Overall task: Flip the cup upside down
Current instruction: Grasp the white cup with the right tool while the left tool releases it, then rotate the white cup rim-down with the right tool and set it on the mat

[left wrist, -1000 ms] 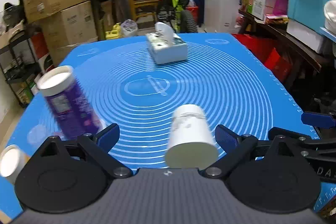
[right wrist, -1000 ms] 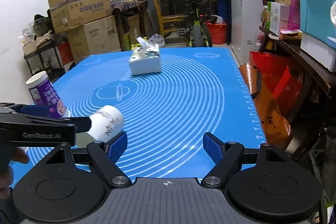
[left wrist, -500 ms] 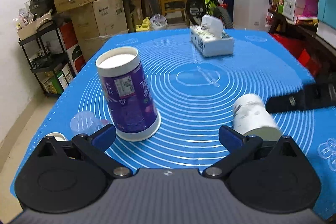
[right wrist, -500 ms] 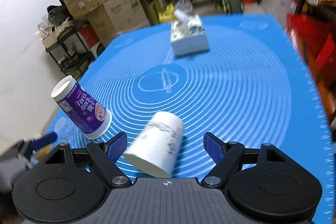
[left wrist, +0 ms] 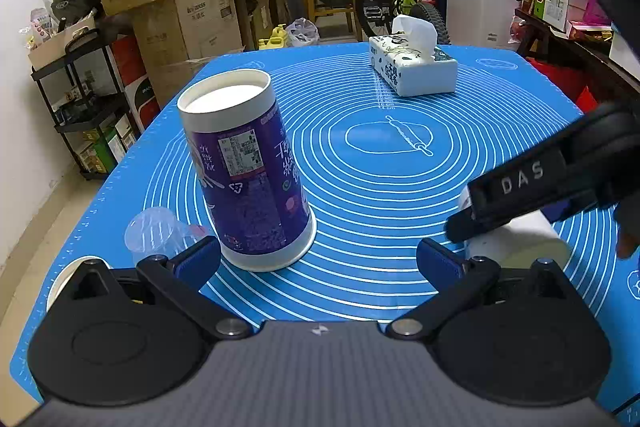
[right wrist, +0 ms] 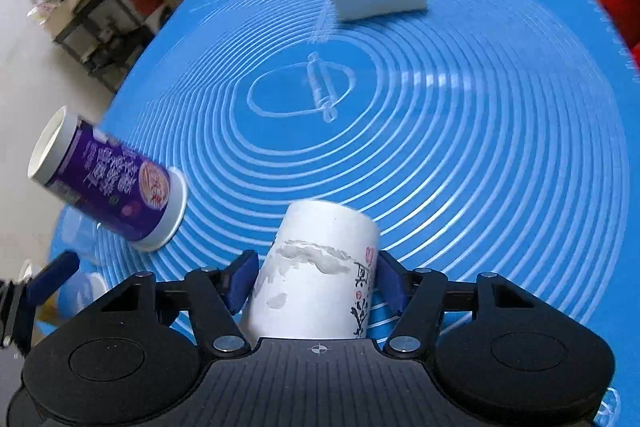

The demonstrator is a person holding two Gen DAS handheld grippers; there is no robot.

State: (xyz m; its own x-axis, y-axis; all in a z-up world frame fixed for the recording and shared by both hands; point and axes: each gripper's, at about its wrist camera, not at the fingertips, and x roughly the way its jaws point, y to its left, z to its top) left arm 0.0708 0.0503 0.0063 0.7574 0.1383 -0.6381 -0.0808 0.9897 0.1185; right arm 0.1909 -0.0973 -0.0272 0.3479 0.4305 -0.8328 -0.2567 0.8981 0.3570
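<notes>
A white cup with ink-painting print [right wrist: 320,275] lies on its side on the blue mat [right wrist: 460,147]. My right gripper [right wrist: 314,281] is shut on it, one blue pad on each side of its body, base pointing away. In the left wrist view the cup [left wrist: 520,243] shows at the right, partly hidden by the right gripper's black finger [left wrist: 520,195]. My left gripper [left wrist: 318,261] is open and empty, near the mat's front edge, just in front of a purple-and-white cup [left wrist: 244,171] that stands upside down.
A white tissue box [left wrist: 412,67] sits at the far side of the mat. A clear plastic cup [left wrist: 154,231] and a white cup [left wrist: 64,279] lie by the front left edge. Boxes, shelves and a bicycle surround the table.
My right gripper moved forward and down over the lying white cup and closed on it. My left gripper swung left, away from that cup, toward the purple cup.
</notes>
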